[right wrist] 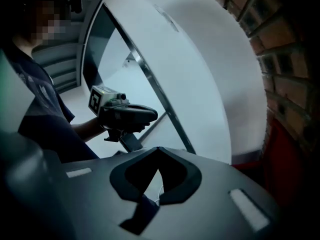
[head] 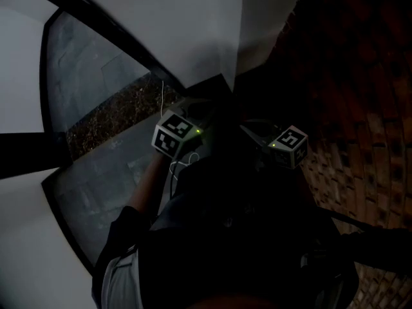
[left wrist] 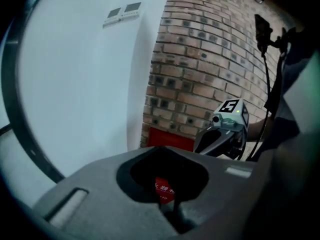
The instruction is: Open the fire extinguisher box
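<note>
The scene is dim. A red fire extinguisher box [left wrist: 167, 138] stands low against the brick wall [left wrist: 210, 59], its door looking closed; a red patch with print [left wrist: 164, 190] shows through the gap in my left gripper [left wrist: 160, 150]. That gripper is shut and empty, some way from the box. My right gripper [left wrist: 202, 145] floats to its right, its beak closed on nothing. In the head view both marker cubes, left [head: 174, 134] and right [head: 288, 145], sit close to the person's body. The right gripper view catches the left gripper [right wrist: 150, 116] and a red edge [right wrist: 280, 151].
A white wall [left wrist: 80, 84] with two small plates [left wrist: 122, 11] meets the brick wall at a corner. Dark-framed glass panels [head: 96, 76] run along the left. A brick-paved floor [head: 367, 153] lies to the right. The person's dark sleeve [right wrist: 45, 119] is near.
</note>
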`<state>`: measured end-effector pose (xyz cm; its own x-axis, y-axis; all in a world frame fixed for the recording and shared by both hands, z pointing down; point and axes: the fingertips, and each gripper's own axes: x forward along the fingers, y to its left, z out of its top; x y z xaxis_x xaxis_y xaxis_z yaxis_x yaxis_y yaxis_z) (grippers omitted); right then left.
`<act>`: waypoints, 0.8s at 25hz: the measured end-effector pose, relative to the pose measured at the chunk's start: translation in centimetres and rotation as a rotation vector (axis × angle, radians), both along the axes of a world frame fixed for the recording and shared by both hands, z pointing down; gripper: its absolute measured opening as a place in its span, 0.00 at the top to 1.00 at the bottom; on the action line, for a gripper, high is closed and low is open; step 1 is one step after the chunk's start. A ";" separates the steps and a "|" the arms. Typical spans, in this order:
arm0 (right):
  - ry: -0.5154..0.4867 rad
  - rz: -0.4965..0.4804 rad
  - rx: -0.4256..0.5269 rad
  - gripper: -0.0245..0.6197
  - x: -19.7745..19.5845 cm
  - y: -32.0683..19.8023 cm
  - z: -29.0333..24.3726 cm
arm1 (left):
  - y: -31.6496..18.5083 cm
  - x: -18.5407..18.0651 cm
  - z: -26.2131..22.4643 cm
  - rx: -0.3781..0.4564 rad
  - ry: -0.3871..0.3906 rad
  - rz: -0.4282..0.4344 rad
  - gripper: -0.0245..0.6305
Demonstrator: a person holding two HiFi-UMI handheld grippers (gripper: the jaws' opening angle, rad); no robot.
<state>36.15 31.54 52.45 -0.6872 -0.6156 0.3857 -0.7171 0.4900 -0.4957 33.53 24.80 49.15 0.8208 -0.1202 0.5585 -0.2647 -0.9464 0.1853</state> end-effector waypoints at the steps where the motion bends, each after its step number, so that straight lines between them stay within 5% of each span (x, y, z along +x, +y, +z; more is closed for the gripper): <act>1: -0.011 -0.033 0.001 0.96 -0.3 0.1 -0.3 | -0.2 -0.7 0.1 0.000 -0.003 -0.050 0.96; 10: -0.070 -0.273 0.012 0.96 -4.2 -0.1 0.1 | 0.7 -10.5 0.7 0.002 -0.053 -0.442 0.96; 15: -0.021 -0.394 0.109 0.96 -8.5 -1.1 -2.3 | -1.0 -18.0 -1.0 0.074 -0.017 -0.750 0.96; 20: -0.007 -0.436 0.153 0.96 -12.3 -3.4 -5.1 | -1.7 -23.1 -2.6 0.145 0.025 -0.829 0.96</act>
<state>23.87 28.12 47.33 -0.8967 -0.3183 0.3075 -0.4250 0.8131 -0.3978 10.42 23.10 46.52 0.4469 -0.7586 0.4741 -0.8820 -0.4623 0.0917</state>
